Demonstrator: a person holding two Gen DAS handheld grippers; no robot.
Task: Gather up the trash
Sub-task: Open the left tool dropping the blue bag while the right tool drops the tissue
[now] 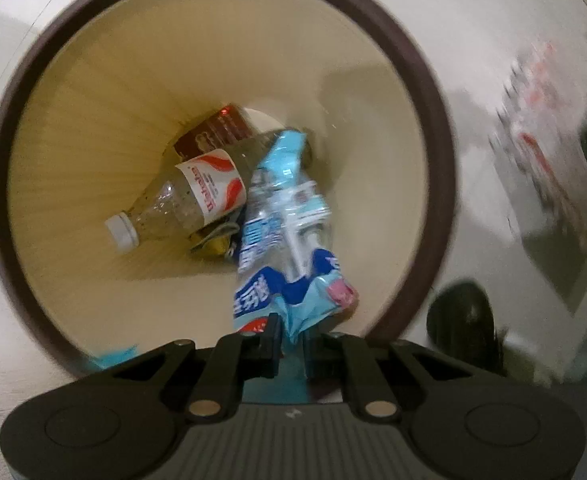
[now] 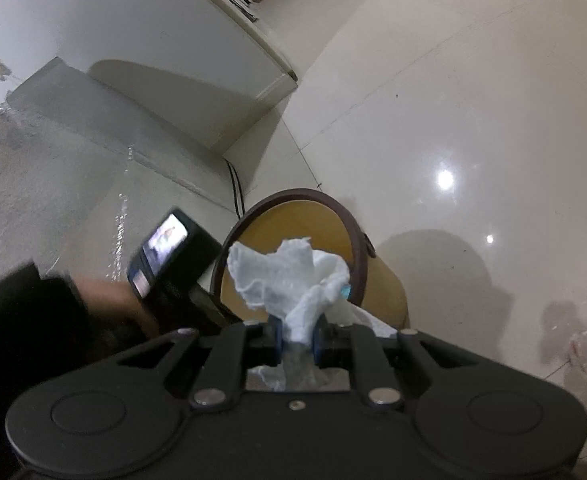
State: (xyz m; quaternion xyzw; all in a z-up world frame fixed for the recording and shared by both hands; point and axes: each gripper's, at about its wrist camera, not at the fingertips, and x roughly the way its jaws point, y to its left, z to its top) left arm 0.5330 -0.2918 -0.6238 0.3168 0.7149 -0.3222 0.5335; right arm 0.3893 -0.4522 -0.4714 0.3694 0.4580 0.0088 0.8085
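Hidden, cut off and blurred parts around the round tan waste bin (image 1: 73, 128)

Motion blur smears the red-and-white printed sheet (image 1: 541, 128) on the floor, its text unreadable; the crumpled blue-and-white plastic wrapper (image 1: 285, 240) covers part of the clear plastic bottle (image 1: 181, 204); the crumpled white paper tissue (image 2: 289, 280) hides the bin's inside; a blurred dark device with a lit screen (image 2: 165, 252) hides its near-left rim.

The right gripper (image 2: 298, 334) pinches a crumpled white tissue (image 2: 289, 280) between its blue-padded fingers (image 2: 274, 334), the paper bunched at the grip and flaring out above it. Just beyond stands a tan bin (image 2: 389, 284) with a dark brown rim on the glossy pale floor (image 2: 453, 120). To the left, the other gripper's camera unit (image 2: 165, 252) shows a lit screen, beside a grey cabinet (image 2: 53, 152).
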